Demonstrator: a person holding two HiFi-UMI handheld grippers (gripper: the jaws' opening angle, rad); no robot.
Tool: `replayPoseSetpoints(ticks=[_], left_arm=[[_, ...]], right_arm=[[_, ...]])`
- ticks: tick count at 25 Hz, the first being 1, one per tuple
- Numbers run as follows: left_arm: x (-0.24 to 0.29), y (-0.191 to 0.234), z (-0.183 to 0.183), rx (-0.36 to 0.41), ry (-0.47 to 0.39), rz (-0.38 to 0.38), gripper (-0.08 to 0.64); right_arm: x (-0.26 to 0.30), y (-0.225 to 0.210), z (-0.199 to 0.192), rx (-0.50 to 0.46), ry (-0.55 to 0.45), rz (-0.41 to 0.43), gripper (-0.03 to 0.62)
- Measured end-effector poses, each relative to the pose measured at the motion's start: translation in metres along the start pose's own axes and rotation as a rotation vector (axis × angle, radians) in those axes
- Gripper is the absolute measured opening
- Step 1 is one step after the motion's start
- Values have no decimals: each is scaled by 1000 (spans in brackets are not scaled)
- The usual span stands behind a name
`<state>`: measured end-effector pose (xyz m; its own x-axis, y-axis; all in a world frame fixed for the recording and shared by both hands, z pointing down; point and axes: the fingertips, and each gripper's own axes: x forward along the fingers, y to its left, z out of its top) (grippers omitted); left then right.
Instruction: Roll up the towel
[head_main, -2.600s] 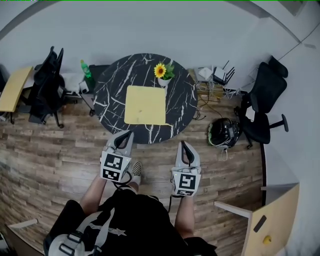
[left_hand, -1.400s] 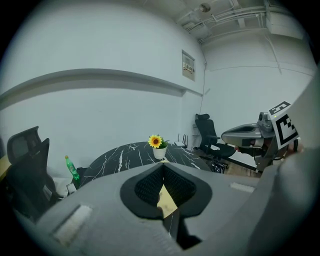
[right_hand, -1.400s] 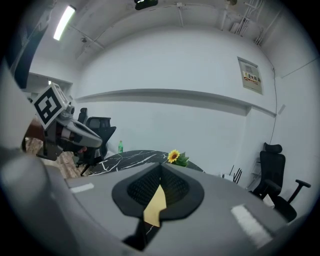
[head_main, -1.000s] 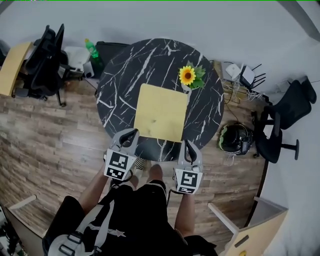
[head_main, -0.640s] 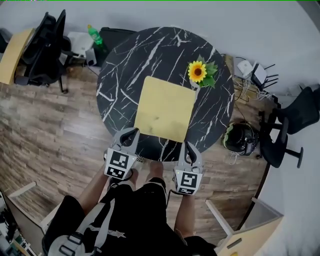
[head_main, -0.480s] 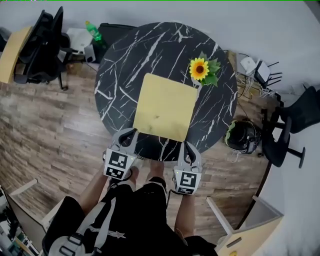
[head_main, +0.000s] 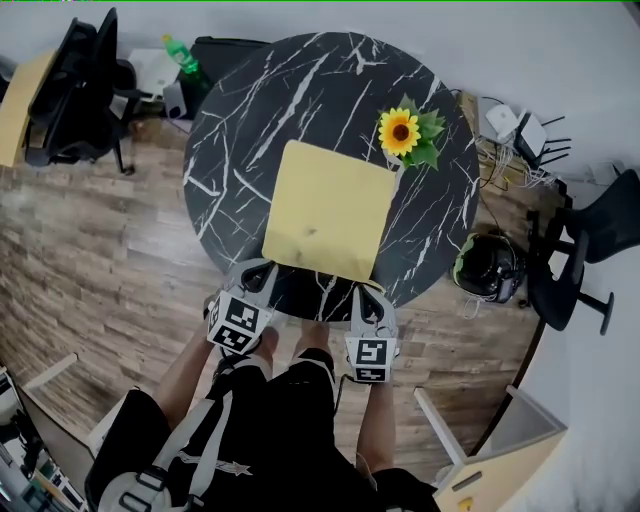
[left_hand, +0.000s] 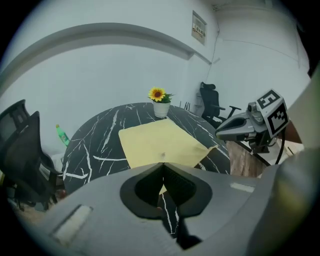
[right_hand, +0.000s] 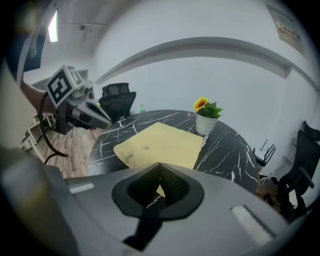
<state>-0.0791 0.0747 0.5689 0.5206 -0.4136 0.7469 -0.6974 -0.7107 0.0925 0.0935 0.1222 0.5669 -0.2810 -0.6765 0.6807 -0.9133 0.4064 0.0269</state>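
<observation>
Round table (head_main: 240, 130): black marble-look top with white veins, smooth and faintly glossy. At its centre, towel (head_main: 325, 205): yellow cloth, matt, soft. Near its far edge, pot (right_hand: 204, 125): white, smooth. Around the table, floor (head_main: 100, 260): wood-grain planks, satin. At its near edge, left gripper (head_main: 260, 266) and right gripper (head_main: 368, 290): matt grey plastic shells, black ribbed pads (left_hand: 176, 182).
</observation>
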Motion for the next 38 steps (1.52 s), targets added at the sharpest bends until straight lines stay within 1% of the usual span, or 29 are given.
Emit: replayPoseSetpoints(ticks=[3, 4, 5, 7, 8, 10, 12, 14, 16, 19, 26, 33, 36, 38], left_arm=[[6, -5, -10, 78, 60, -44, 19], [8, -6, -14, 100, 81, -63, 76], [10, -7, -17, 122, 100, -80, 104], [12, -8, -22, 171, 133, -99, 109], [14, -8, -26, 204, 152, -106, 112], [18, -8, -33, 274, 196, -124, 153], [21, -8, -40, 336, 239, -145, 161], [25, -10, -47, 381, 272, -169, 176], [30, -11, -52, 413, 297, -188, 183], [37, -11, -58, 427, 326, -208, 183], [55, -8, -66, 408, 367, -237, 183], [69, -5, -72, 398, 408, -261, 176], [72, -1, -79, 407, 434, -261, 172], [73, 1, -81, 415, 439, -260, 169]], right_arm=[[3, 5, -19, -70, 57, 53, 6], [4, 7, -25, -94, 78, 71, 6], [6, 8, -31, -120, 98, 92, 12], [9, 12, -40, -183, 138, 139, 81], [11, 13, -45, -218, 155, 159, 94], [14, 13, -53, -281, 186, 200, 110], [17, 13, -59, -326, 218, 242, 141], [21, 12, -66, -359, 248, 275, 171], [26, 9, -71, -388, 271, 299, 175], [32, 10, -76, -402, 292, 340, 176], [44, 11, -89, -389, 330, 404, 176], [52, 9, -95, -383, 361, 431, 175], [53, 7, -94, -369, 359, 435, 164], [53, 7, -94, -385, 359, 432, 163]])
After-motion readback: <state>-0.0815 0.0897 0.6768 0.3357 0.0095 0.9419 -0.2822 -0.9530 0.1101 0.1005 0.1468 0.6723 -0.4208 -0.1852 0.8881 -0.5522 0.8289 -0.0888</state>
